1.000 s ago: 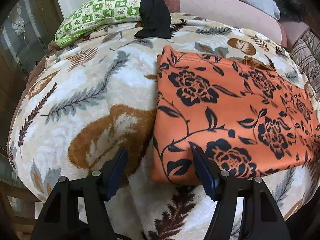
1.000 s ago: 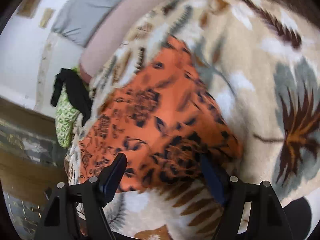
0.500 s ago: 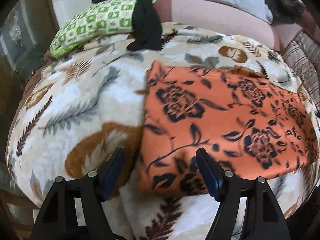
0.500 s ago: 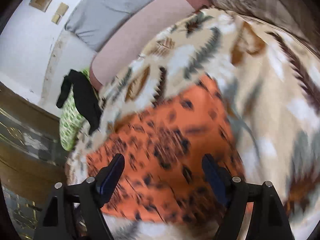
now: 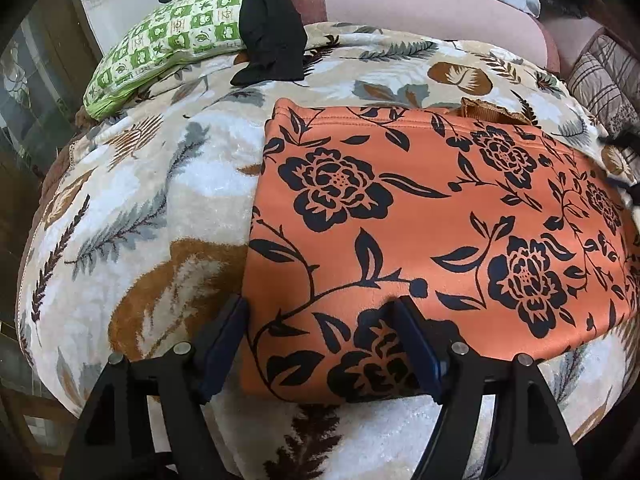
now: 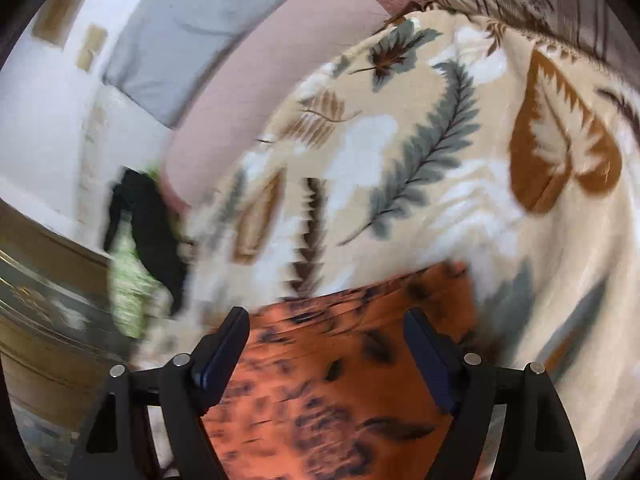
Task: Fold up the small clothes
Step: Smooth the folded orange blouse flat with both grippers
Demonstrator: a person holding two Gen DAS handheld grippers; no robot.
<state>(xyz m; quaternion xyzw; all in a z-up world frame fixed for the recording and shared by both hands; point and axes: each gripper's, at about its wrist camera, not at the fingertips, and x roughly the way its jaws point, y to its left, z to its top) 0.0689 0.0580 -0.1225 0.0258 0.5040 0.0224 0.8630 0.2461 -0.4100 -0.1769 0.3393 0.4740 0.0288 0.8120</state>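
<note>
A: Left claw (image 5: 320,340) gapes, empty, over the near left corner of the orange floral garment (image 5: 440,220), folded flat on the leaf-print blanket (image 5: 140,220).

B: Right claw (image 6: 326,354) also wide apart, holding nothing; its view is blurred, the garment's print smeared. Black cloth (image 5: 272,28) partly covers the green pillow (image 5: 168,36).

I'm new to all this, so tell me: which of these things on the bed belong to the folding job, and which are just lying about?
Part of the job:
orange floral garment
left gripper, open
right gripper, open

Just lying about:
green checked pillow
black cloth
leaf-print blanket
</note>
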